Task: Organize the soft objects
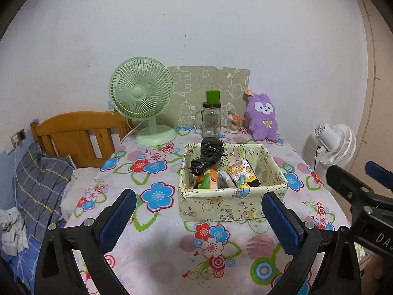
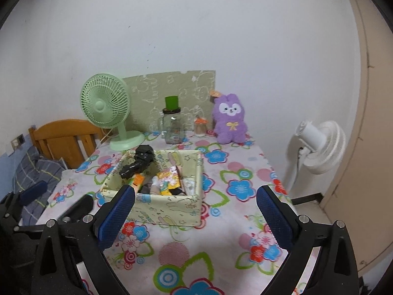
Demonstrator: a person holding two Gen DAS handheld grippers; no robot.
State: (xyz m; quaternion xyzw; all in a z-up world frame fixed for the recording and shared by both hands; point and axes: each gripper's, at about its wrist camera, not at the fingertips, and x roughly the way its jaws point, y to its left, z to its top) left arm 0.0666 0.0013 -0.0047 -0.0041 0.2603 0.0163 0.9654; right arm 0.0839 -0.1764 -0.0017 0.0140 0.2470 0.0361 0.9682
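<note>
— On the bench [image 1: 152, 250], under the flowered cloth, what sits nearest the grippers?

— One fabric box [image 1: 228, 202], pale yellow with cartoon prints, stands near the middle. A black crumpled bag [image 1: 208, 158] leans over its far wall, and a colourful cartoon packet [image 1: 242, 173] lies inside beside an orange-and-green item [image 1: 208, 179].

— And the soft toy?

— One purple plush rabbit [image 1: 264, 116] sits upright at the far edge against the wall, well apart from the box and to its right. A tag shows at its ear.

— What else stands along that back edge?

— Beside the rabbit is a small container [image 1: 234, 123] with an orange lid, then a glass jar [image 1: 211, 121] with a green top, then a green desk fan [image 1: 142, 98]. A patterned green board [image 1: 208, 81] leans on the wall behind them.

— How do the grippers stand?

— The left gripper [image 1: 199, 217] hangs low before the box, jaws wide apart, holding nothing. The right gripper [image 2: 196, 212] is likewise spread and empty, with the box between and beyond its blue pads [image 2: 275, 217].

— Anything off the bench?

— A white floor fan [image 2: 319, 145] stands to the right; a wooden headboard [image 1: 78, 132] and plaid pillow [image 1: 41, 179] lie to the left.
</note>
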